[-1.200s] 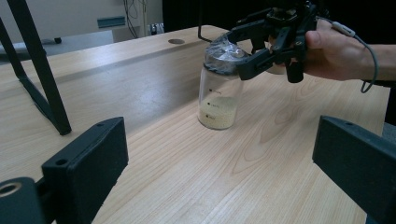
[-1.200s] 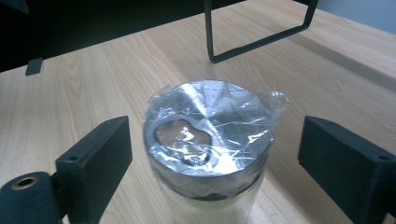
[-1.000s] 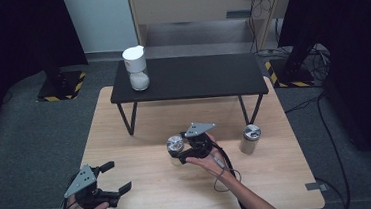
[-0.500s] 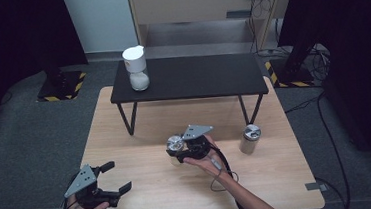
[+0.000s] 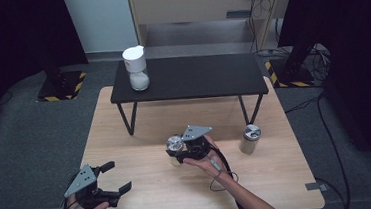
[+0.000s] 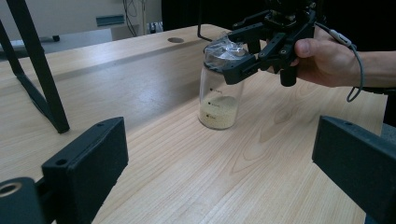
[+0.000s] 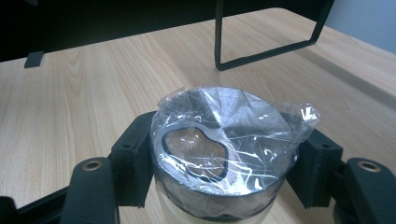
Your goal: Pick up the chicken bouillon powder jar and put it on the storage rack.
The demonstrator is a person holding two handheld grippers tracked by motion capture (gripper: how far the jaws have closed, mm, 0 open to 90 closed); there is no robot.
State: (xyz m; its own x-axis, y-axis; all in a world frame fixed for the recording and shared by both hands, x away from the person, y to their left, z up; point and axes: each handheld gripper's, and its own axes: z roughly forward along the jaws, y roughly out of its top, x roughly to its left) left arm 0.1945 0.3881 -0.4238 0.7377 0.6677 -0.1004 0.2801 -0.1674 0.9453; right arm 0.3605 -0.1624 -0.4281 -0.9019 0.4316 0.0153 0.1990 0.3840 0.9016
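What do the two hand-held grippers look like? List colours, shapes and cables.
Left hand-held gripper: black body, two blocky black jaws, grey three-cornered plate on top. Right hand-held gripper: same black build and grey plate, with a thin dark cable trailing back along the bare forearm. No sleeves reach the wrists.

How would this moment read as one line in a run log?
right gripper: jaws just closed on jar lid | left gripper: open, idle | jar: upright on table

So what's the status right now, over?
Right gripper has just closed on the film-covered jar, standing on the wooden table. Left gripper open, idle, apart. Nothing in the way.
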